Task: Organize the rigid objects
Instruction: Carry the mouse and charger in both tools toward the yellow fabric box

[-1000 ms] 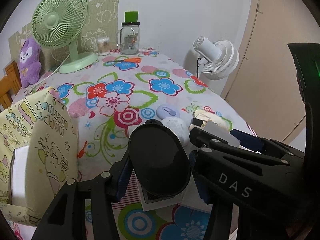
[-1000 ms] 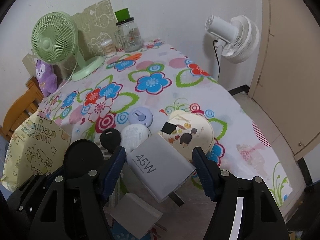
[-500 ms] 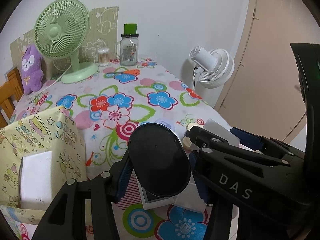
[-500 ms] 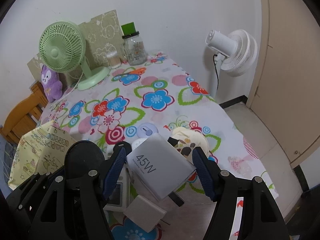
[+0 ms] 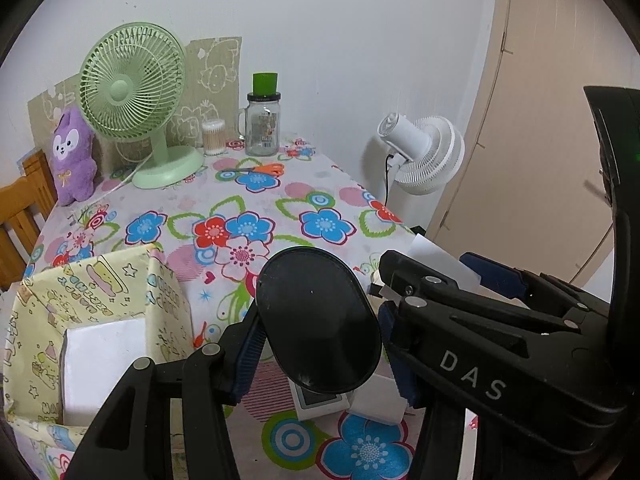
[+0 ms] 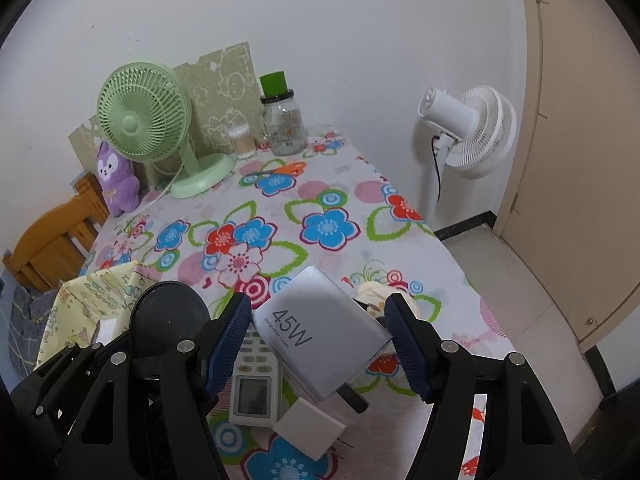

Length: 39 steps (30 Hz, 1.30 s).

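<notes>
In the left wrist view my left gripper [image 5: 320, 344] is shut on a black oval object [image 5: 318, 320], held above the flowered table [image 5: 280, 200]. My right gripper [image 6: 320, 320] is shut on a white 45W charger [image 6: 324, 332], its plug prongs pointing down; the charger's corner [image 5: 440, 268] also shows past that gripper's black frame. Beneath them on the cloth lie a white remote control [image 6: 252, 380], a small white charger [image 6: 310, 428] and a cream round item [image 6: 372, 292], partly hidden. A yellow patterned box [image 5: 100, 292] stands open at the left, with a white item [image 5: 100, 360] inside.
At the table's back stand a green desk fan [image 5: 132, 92], a glass jar [image 5: 262, 128], a cotton swab tub [image 5: 213, 136] and a purple plush [image 5: 74, 156]; orange scissors [image 5: 256, 169] lie nearby. A white floor fan [image 5: 420, 152] and a wooden chair [image 5: 20, 208] flank the table.
Both grippers have risen with their objects still held. The table items below look smaller and farther, and the mouse-like items are now hidden behind the held objects.
</notes>
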Each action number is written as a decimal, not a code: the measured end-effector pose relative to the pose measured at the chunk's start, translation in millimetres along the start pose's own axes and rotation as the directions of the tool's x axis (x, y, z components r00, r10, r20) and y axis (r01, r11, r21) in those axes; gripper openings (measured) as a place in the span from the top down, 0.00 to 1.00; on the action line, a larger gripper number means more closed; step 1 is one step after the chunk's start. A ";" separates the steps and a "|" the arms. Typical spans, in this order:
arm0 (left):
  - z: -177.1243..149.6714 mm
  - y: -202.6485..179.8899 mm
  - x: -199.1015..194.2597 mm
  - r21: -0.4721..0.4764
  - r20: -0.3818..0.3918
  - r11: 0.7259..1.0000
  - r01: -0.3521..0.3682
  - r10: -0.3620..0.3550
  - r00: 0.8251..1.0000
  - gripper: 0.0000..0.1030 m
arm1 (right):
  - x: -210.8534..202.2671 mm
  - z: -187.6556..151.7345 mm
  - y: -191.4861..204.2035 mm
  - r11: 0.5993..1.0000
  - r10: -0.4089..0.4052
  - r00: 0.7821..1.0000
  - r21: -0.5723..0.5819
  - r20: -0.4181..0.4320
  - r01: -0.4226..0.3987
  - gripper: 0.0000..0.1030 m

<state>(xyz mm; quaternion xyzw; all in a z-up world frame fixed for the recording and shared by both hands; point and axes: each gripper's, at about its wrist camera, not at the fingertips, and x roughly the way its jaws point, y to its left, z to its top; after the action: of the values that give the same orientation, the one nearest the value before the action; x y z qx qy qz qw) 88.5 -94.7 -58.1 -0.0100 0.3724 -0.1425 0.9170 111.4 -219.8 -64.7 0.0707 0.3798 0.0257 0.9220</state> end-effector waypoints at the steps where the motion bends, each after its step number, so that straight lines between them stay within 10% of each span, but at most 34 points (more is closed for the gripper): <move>1: 1.2 1.1 -1.8 0.000 0.004 1.000 -0.002 0.002 1.000 0.44 | -1.3 1.4 1.5 1.000 0.000 1.000 -0.003 0.004 0.000 0.31; 39: -1.4 86.6 -26.4 -0.107 0.037 0.988 -0.112 0.116 0.993 0.44 | 0.8 8.3 102.4 0.983 0.093 0.996 -0.159 -0.007 -0.093 0.30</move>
<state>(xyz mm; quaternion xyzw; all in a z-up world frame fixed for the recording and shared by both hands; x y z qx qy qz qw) 91.6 -4.5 -51.9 -0.0397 0.3596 -0.0699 0.9296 118.5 -119.3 -44.1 0.0145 0.3725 0.0988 0.9226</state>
